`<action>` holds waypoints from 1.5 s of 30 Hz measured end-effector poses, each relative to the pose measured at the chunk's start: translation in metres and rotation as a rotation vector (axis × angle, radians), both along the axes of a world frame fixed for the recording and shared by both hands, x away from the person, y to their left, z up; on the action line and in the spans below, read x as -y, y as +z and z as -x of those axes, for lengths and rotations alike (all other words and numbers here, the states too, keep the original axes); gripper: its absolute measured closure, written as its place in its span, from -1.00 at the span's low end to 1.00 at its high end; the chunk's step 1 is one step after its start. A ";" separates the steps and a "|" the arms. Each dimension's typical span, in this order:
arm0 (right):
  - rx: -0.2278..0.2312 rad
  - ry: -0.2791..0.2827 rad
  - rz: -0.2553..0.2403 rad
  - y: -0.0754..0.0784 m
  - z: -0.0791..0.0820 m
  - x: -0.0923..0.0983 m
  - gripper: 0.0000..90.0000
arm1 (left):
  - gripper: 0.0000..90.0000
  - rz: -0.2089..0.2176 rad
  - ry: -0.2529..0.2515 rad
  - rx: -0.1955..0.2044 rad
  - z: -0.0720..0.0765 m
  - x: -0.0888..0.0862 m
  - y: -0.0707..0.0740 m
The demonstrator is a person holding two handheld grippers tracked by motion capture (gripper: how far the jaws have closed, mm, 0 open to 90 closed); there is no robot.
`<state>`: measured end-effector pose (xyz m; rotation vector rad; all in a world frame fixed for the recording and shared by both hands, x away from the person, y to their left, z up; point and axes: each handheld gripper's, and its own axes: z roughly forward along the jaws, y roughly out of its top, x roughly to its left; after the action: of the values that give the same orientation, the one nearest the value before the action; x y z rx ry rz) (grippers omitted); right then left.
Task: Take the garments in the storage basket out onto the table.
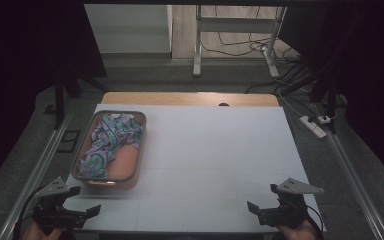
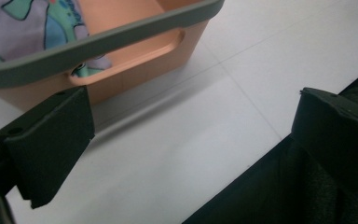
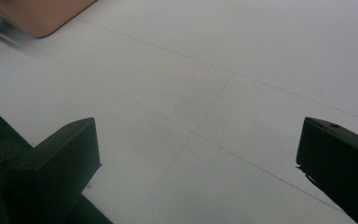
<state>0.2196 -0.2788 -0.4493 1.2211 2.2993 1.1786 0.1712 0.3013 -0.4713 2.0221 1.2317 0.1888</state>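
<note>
Both black two-jaw grippers stand with jaws wide apart and empty: the left gripper just beside the near end of the peach plastic basket with a grey rim, the right gripper well apart from it. Inside the basket lies a crumpled lilac-and-teal patterned cloth, and bare white tabletop spreads from the basket's right wall to the table edges.

A peach basket with a grey rim holds a lilac cloth patterned teal; the bench is white.

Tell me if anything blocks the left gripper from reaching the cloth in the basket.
Only the basket's own near wall and grey rim. The left gripper sits open just in front of it, so it must go over the rim to reach the cloth.
</note>
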 end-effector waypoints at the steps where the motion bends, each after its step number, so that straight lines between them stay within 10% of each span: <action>1: -0.001 0.001 -0.001 0.000 0.000 0.000 -1.00 | -1.00 0.010 -0.009 -0.008 -0.001 0.000 -0.001; 45: -0.030 0.013 0.003 -0.001 -0.003 -0.001 -1.00 | -1.00 0.051 -0.071 0.053 -0.074 0.007 0.021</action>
<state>0.2225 -0.2779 -0.4508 1.2323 2.3333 1.1691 0.2457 0.2940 -0.4507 2.0007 1.1191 0.1729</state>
